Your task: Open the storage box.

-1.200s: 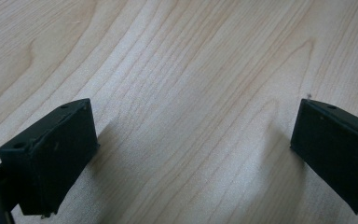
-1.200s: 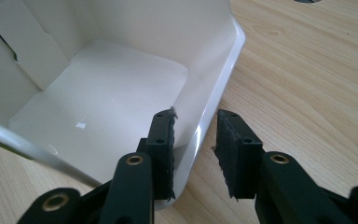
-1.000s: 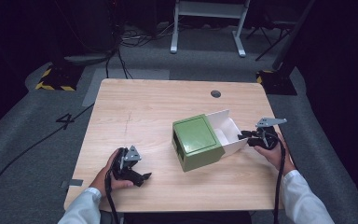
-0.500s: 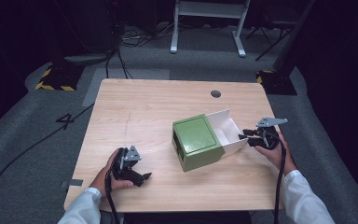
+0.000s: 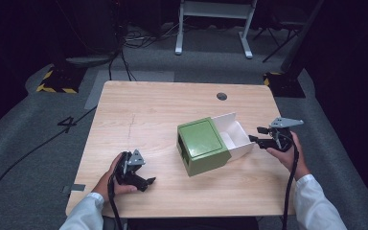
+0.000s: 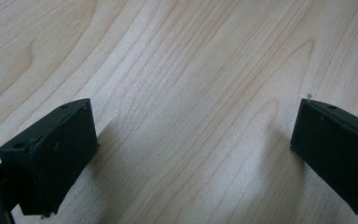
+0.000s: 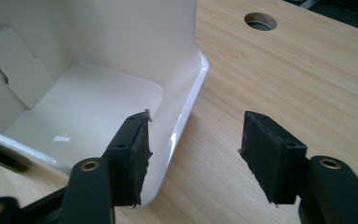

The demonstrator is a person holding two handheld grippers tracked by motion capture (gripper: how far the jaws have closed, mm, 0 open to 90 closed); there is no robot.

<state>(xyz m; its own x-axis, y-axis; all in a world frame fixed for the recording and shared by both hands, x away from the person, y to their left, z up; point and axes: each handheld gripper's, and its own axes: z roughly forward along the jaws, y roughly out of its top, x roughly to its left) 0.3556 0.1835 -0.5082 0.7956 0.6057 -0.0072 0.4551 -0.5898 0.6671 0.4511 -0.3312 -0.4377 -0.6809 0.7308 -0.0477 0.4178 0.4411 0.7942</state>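
The white inner tray [image 5: 235,136] sits right of centre in the high view, slid partway out of its green sleeve [image 5: 202,146] toward the right edge of the frame. Its long axis runs from lower left to upper right, in line with the sleeve, and the exposed end faces your right gripper [image 5: 259,139].

In the right gripper view the tray's corner wall [image 7: 186,102] stands between your jaws: one jaw is inside the tray, over its white floor, the other outside over the wood. The jaws are spread apart with nothing pinched yet, and the wall lies close to the inner jaw with a clear gap to the outer one. You look set to close on that wall, so the relation that matters is this straddle. The tray lies to the left of your right gripper in the high view, and a pull along its long axis would go toward the right of the frame.

Your left gripper [image 5: 146,182] rests low on the table [image 5: 148,115] at the lower left, well apart from the sleeve. Its jaws are wide open over bare wood [image 6: 191,93] and hold nothing. Your right hand [image 5: 287,151] is by far the nearer to the tray.
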